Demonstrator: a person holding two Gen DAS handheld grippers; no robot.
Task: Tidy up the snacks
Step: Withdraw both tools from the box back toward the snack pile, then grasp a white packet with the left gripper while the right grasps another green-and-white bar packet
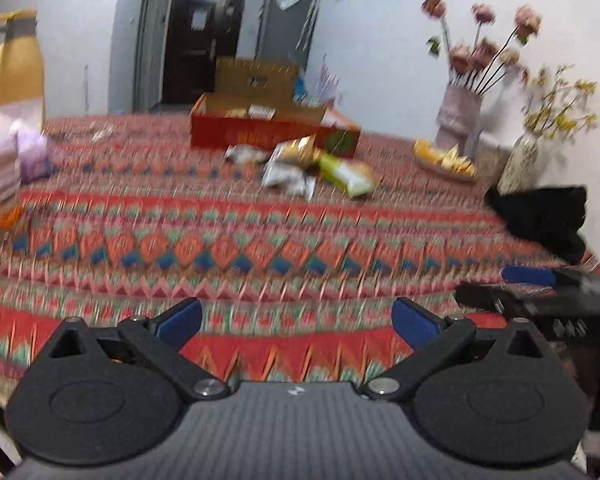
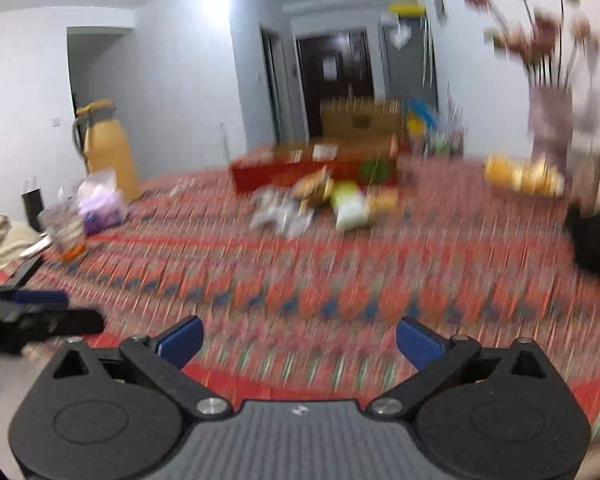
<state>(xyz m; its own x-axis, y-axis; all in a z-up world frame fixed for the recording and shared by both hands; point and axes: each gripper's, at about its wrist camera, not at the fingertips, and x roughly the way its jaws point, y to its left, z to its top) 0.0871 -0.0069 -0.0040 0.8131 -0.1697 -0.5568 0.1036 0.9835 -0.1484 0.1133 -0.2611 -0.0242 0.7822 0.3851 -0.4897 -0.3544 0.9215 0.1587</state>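
Note:
A pile of snack packets (image 1: 312, 168) lies on the patterned tablecloth (image 1: 220, 240) in front of an open red cardboard box (image 1: 272, 128) that holds a few packets. The pile also shows, blurred, in the right wrist view (image 2: 324, 204), with the red box (image 2: 312, 168) behind it. My left gripper (image 1: 298, 320) is open and empty, low over the near table edge, far from the pile. My right gripper (image 2: 300, 342) is open and empty, also near the front edge. Each gripper shows in the other's view, the right one (image 1: 540, 292) and the left one (image 2: 32, 316).
A yellow thermos (image 1: 16, 64) and plastic bags (image 1: 16, 156) stand at the left. A plate of yellow snacks (image 1: 446, 160), two flower vases (image 1: 460, 116) and a black cloth (image 1: 544, 216) sit at the right. A doorway is behind the table.

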